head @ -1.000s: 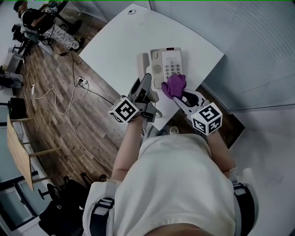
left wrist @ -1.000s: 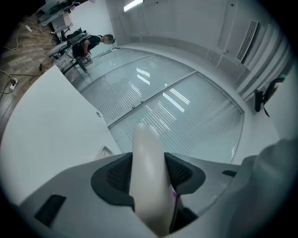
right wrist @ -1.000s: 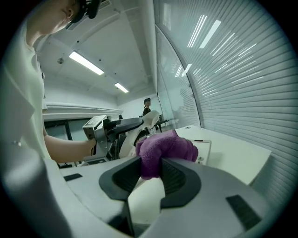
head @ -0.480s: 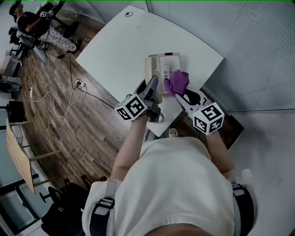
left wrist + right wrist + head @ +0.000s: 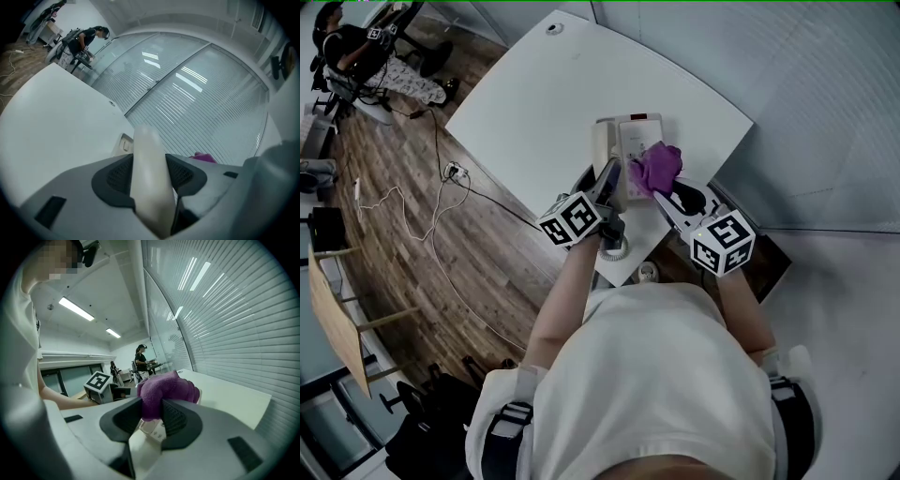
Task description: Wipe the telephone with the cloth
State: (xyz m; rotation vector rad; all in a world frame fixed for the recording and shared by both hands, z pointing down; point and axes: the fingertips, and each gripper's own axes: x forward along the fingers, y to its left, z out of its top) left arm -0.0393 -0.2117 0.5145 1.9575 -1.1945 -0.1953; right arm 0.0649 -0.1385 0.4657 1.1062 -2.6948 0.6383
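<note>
A cream telephone sits near the right edge of a white table. Its handset lies along the left side of the base. My left gripper is shut on the handset, which runs lengthwise between the dark pads. My right gripper is shut on a bunched purple cloth that rests on the keypad. In the right gripper view the cloth bulges above the jaws and the phone's keys show just below it. A bit of the cloth peeks past the left jaw.
The table's near edge is just under both grippers, with wooden floor and loose cables to the left. A glass wall with blinds runs behind the table. A person works at a far desk. A cable grommet marks the table's far corner.
The left gripper has brought the handset down and in against the phone base. The right gripper has slid the cloth a little further over the keypad.
</note>
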